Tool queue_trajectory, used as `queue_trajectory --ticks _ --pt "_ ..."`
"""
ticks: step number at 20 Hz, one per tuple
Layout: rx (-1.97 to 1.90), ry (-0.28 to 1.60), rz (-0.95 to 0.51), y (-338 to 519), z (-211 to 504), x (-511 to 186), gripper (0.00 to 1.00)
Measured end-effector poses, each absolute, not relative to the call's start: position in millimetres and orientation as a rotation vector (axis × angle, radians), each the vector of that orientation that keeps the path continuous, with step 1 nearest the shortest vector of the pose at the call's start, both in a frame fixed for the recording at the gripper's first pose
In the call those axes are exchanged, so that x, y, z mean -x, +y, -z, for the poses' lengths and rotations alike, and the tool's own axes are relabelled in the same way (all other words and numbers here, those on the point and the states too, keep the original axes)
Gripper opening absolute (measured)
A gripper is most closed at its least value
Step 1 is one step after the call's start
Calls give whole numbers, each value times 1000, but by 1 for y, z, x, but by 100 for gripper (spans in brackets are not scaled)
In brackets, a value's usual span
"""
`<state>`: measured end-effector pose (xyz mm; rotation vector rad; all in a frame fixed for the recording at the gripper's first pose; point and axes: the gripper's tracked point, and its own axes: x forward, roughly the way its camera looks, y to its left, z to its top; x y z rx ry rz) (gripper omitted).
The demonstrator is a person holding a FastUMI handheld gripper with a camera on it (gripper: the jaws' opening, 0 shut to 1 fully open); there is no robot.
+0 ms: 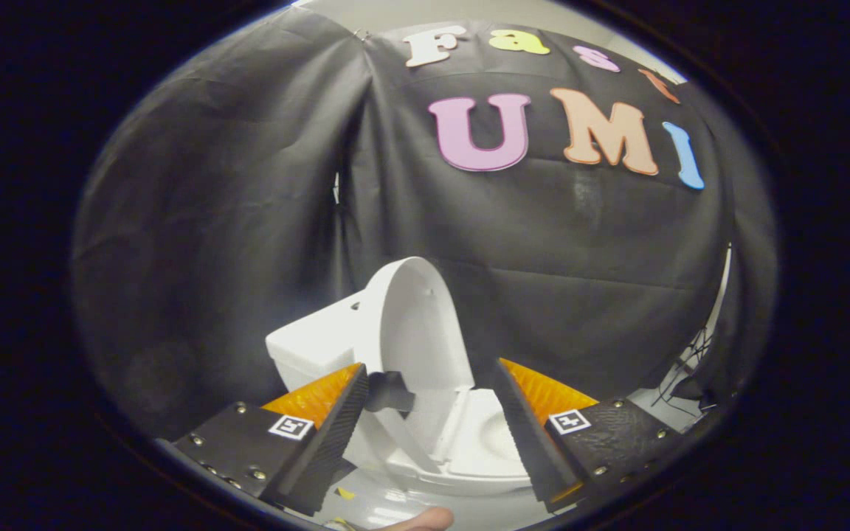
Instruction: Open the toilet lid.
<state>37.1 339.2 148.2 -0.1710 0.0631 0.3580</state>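
Note:
A white toilet (469,442) stands beyond and between my fingers. Its lid (417,324) is raised upright and leans back toward the white tank (314,343). The seat and bowl (488,435) lie exposed below the lid. A small dark piece (389,392) sticks out at the lid's lower left edge, close to my left finger. My gripper (429,376) is open, its fingers spread wide on either side of the lid without touching it, and nothing is held between them.
Black cloth (248,221) hangs behind and around the toilet. A pale floor (395,505) lies under the bowl, and a fingertip (425,520) shows below the gripper. Some dark cables (690,354) sit at the far right by the cloth's edge.

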Motion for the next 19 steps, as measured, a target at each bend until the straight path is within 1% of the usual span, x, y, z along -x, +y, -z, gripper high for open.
queue_trajectory --ticks 8,19 --pt "164 11 -275 245 -168 -45 100" --pt "96 -36 -234 179 -167 -54 100"
